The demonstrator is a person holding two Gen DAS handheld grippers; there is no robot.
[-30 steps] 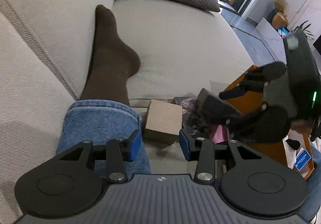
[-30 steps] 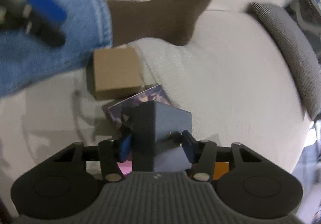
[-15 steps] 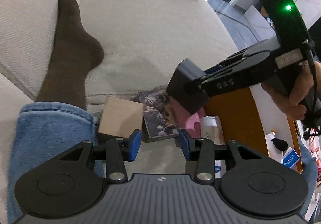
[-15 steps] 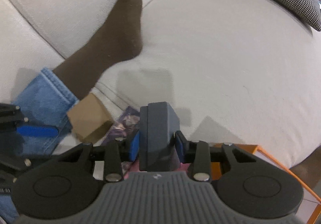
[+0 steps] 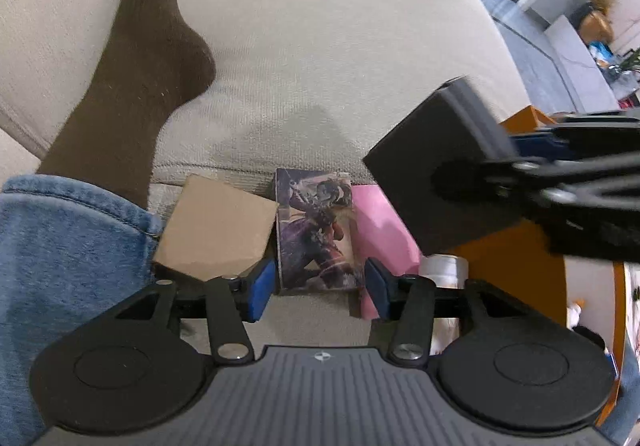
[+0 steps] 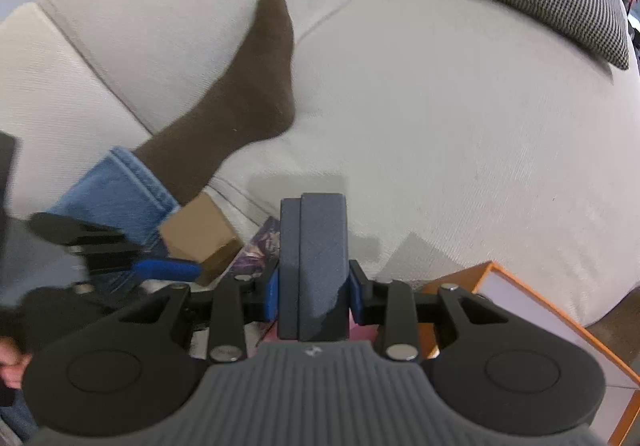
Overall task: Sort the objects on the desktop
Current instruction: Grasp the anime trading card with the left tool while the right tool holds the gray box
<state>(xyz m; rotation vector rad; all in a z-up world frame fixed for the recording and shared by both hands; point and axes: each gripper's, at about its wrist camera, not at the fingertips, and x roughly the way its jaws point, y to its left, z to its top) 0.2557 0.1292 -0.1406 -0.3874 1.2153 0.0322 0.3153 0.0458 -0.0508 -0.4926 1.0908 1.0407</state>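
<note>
Both wrist cams look steeply down along their fingers, close over the sofa (image 5: 340, 58) edge. Shared: brown sock (image 5: 148, 58), cardboard box (image 5: 216, 226), illustrated card box (image 5: 316, 230) ahead of left tongs, left of right tongs.

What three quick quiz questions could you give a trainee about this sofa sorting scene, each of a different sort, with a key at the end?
1. True or false: the right gripper holds the dark grey box between its fingers.
2. Multiple choice: the left gripper hovers over which item? A) the brown cardboard box B) the illustrated card box C) the pink item
3. Fill in: the brown cardboard box lies beside the cuff of the person's ____ trouser leg.

Key: 1 true; 2 B; 3 blue denim.
</note>
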